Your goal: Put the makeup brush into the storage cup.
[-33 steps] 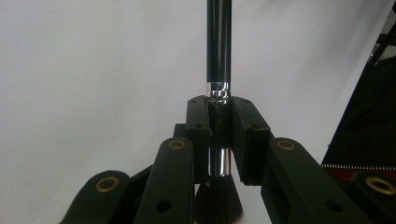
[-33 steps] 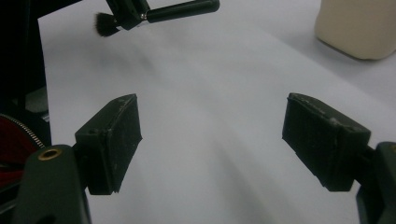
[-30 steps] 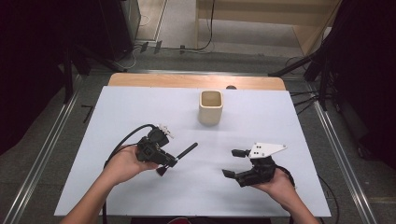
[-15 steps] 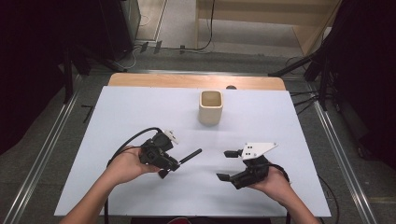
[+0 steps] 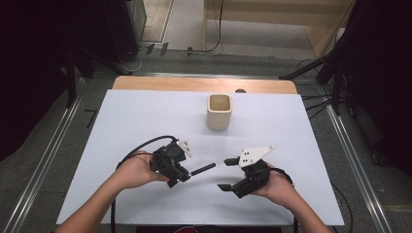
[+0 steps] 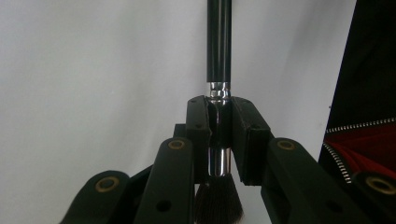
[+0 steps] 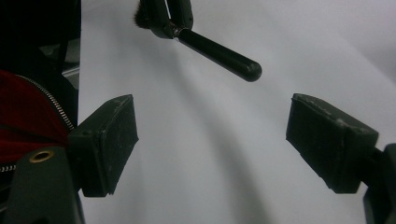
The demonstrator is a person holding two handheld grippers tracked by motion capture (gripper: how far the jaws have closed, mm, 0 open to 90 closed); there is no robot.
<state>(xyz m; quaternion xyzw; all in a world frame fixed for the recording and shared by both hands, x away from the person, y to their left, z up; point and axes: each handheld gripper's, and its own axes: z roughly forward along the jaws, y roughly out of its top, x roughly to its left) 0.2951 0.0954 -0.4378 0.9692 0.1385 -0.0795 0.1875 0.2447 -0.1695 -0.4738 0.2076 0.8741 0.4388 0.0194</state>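
High view: the left gripper [image 5: 187, 171] sits at about 7 o'clock on the white table [image 5: 145, 116], its jaws clamped on a black-handled brush [image 5: 202, 169] whose handle sticks out toward 3 o'clock, at the right gripper [image 5: 228, 174]. Left gripper view shows the grip closely: the two pads squeeze the silver ferrule of the brush [image 6: 218, 70], dark bristles at 6 o'clock below the pads, the handle running straight up to 12 o'clock. The right gripper, at about 5 o'clock on the table, has its jaws spread wide with nothing between them; in the right gripper view the brush handle's rounded end [image 7: 219, 53] hangs at 12 o'clock, beyond the two pads and apart from them. A beige cup [image 5: 219, 111] stands upright near the table's middle, toward 12 o'clock from both hands.

Against the picture a second back, the two grippers have drawn nearer each other: the right one has slid toward 9 o'clock, and the gap between the handle's end and its jaws has narrowed. The left grip on the brush is unchanged, and the cup has not moved.
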